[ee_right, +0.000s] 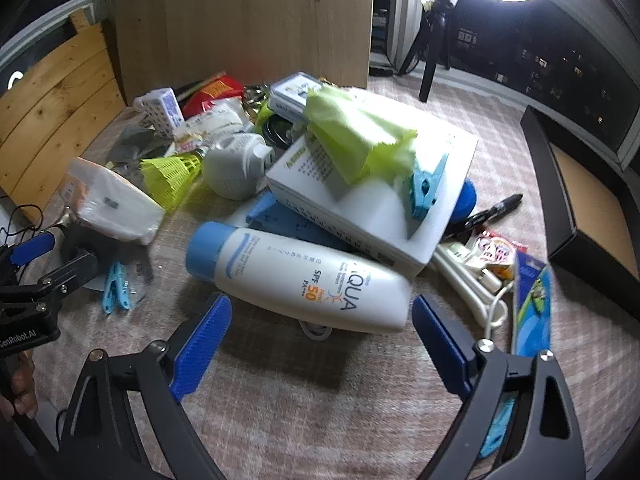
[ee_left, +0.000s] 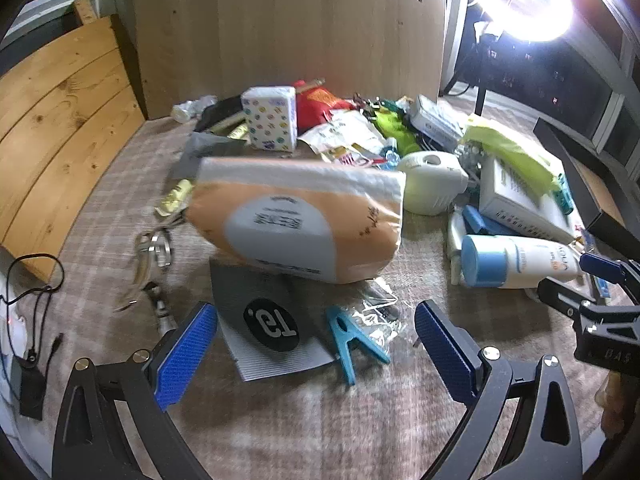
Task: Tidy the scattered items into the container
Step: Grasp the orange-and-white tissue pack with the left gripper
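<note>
Checked pinkish cloth (ee_left: 100, 248) covers the surface, strewn with clutter before a wooden panel (ee_left: 288, 24). Left gripper (ee_left: 316, 344) gapes wide near an orange tissue pack (ee_left: 296, 224); right gripper (ee_right: 320, 344) gapes wide, empty, just short of the sunscreen bottle (ee_right: 304, 276), with the black container (ee_right: 576, 200) well apart.

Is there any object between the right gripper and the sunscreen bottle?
Nothing visible. The right gripper is open, and the sunscreen bottle lies directly ahead between its fingers. A white box rests behind the bottle.
</note>
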`<state>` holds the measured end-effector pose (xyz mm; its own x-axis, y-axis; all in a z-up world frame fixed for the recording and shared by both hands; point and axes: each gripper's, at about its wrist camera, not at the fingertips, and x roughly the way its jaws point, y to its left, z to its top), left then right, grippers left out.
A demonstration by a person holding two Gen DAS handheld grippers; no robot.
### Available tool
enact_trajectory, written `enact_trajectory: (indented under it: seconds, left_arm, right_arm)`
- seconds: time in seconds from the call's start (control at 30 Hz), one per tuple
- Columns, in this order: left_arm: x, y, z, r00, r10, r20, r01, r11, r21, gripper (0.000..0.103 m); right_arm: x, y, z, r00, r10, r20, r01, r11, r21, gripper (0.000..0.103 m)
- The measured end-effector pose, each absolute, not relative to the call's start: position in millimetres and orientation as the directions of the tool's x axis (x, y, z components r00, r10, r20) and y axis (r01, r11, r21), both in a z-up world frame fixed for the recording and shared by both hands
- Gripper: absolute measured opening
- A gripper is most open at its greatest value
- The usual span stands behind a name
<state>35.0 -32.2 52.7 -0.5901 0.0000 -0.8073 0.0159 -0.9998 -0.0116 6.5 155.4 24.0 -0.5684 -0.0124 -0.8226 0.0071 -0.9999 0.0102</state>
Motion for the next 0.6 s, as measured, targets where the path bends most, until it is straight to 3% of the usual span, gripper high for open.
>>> enact_trajectory:
  seconds: [0.23,0.37,0.6]
  left_arm:
    - [45.1,-47.0,69.2,-0.608,-0.026,-0.793,0.043,-0.999,-0.001,0.095]
    - [43.3,-60.3,70.4,-0.588,-0.016,-0.809,0.076,-0.996,-0.035,0.088]
    - [55.5,-93.4,80.5,-0.588,-0.037,-0.808,0.127,-0.991,-0.047,0.087]
  right_arm:
    - [11.2,146.7,53.4,-0.599,-0.062,-0.798,0.072,-0.997,0.024,0.085]
    - [8.8,129.7,64.0,-0.597,-0.138,-0.791,0.168,-0.985,0.045,0.071]
    - [-1.5,100.9,74.2,-0.559,-0.235,-0.795,0.266,-0.959,0.096,0.071]
